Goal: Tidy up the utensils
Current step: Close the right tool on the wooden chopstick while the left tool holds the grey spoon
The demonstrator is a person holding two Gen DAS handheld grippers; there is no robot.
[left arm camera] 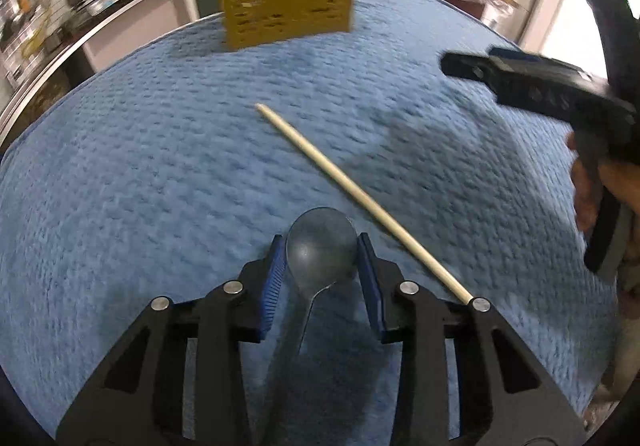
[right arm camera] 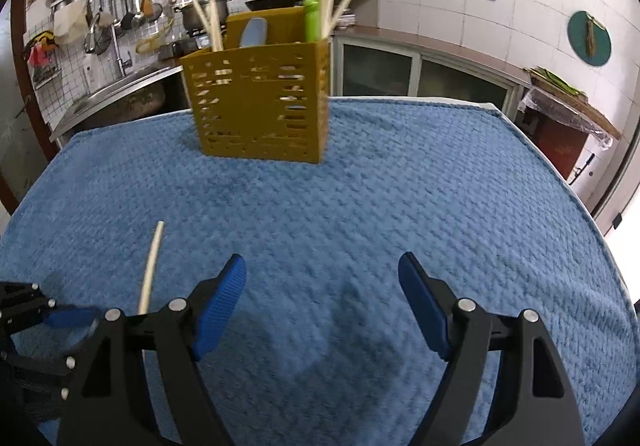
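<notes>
table covered by a blue textured towel (right arm camera: 400, 186), edge to edge. yellow slotted utensil caddy (right arm camera: 256, 106) stands upright on it, well ahead of both grippers, with chopsticks and other utensils inside. single pale chopstick (left arm camera: 360, 202) lies flat on the towel, just ahead and right of the left gripper (left arm camera: 322, 246). grey spoon (left arm camera: 320, 246) with its bowl between that gripper's fingers; contact with the towel unclear.
</notes>
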